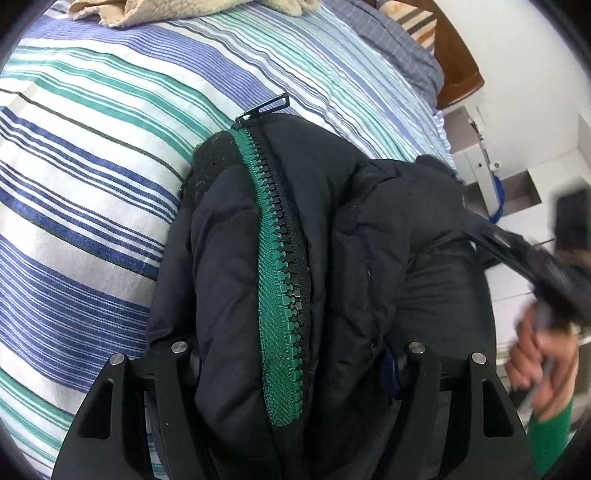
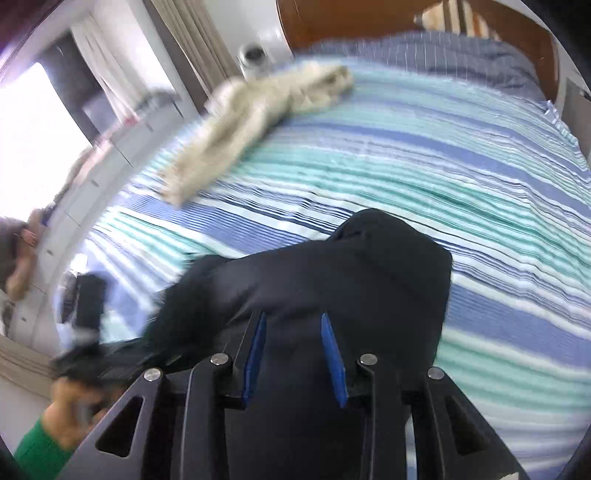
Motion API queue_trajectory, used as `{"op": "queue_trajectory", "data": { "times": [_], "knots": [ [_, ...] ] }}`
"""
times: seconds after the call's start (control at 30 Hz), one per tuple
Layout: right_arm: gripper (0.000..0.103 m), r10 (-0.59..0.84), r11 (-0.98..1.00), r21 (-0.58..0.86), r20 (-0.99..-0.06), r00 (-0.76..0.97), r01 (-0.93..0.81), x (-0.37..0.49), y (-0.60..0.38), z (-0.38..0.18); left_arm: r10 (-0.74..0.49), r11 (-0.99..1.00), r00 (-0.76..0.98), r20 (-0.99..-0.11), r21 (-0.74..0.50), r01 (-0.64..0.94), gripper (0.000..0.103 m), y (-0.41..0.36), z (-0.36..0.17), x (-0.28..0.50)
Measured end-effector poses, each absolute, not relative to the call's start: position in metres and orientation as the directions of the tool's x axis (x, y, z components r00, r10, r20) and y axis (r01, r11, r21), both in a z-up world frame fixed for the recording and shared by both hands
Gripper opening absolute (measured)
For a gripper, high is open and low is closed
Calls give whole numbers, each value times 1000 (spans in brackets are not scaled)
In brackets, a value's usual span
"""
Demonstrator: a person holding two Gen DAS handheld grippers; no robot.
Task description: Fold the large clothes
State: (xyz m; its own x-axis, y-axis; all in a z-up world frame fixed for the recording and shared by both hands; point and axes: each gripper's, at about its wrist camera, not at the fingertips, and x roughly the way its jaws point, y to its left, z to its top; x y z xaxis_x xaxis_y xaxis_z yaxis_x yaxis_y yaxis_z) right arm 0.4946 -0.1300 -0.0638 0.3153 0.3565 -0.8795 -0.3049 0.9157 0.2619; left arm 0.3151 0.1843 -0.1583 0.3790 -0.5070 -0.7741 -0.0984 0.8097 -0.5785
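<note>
A black padded jacket point(image 1: 229, 266) with a green zipper point(image 1: 280, 280) lies bunched on the striped bed sheet point(image 1: 92, 147). My left gripper point(image 1: 291, 350) stands wide, and a thick fold of the jacket fills the gap between its jaws, hiding the fingertips. One blue pad point(image 1: 391, 373) shows against the fabric. In the right wrist view my right gripper point(image 2: 292, 315) hovers over the jacket point(image 2: 369, 266), its blue pads point(image 2: 258, 350) a little apart with nothing pinched between them. That gripper point(image 1: 535, 266) appears blurred at the right of the left wrist view, held by a hand point(image 1: 543, 354).
A cream fleece garment point(image 2: 251, 122) lies at the far side of the bed sheet point(image 2: 461, 166). A blue-grey quilt point(image 2: 461, 55) and a wooden headboard point(image 2: 332, 22) close off the top. The bed's edge, white furniture point(image 1: 484, 173) and a window with curtains point(image 2: 29, 140) lie beyond.
</note>
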Motion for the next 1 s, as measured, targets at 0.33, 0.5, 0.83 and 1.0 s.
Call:
{"op": "queue_trajectory", "data": {
  "times": [0.33, 0.5, 0.83, 1.0],
  "knots": [
    [28, 310, 928, 246, -926, 215, -280, 495, -115, -124, -504, 811, 383, -774, -577, -99, 70, 186, -164, 315],
    [30, 341, 884, 181, -880, 332, -430, 425, -116, -75, -516, 802, 388, -764, -589, -94, 70, 190, -165, 313],
    [30, 352, 850, 129, -860, 369, -511, 311, -122, -99, -479, 832, 390, -787, -548, -83, 72, 180, -160, 311],
    [29, 367, 870, 153, -835, 410, -468, 302, -132, -93, -429, 868, 394, -813, -491, -69, 72, 172, -155, 310]
  ]
}}
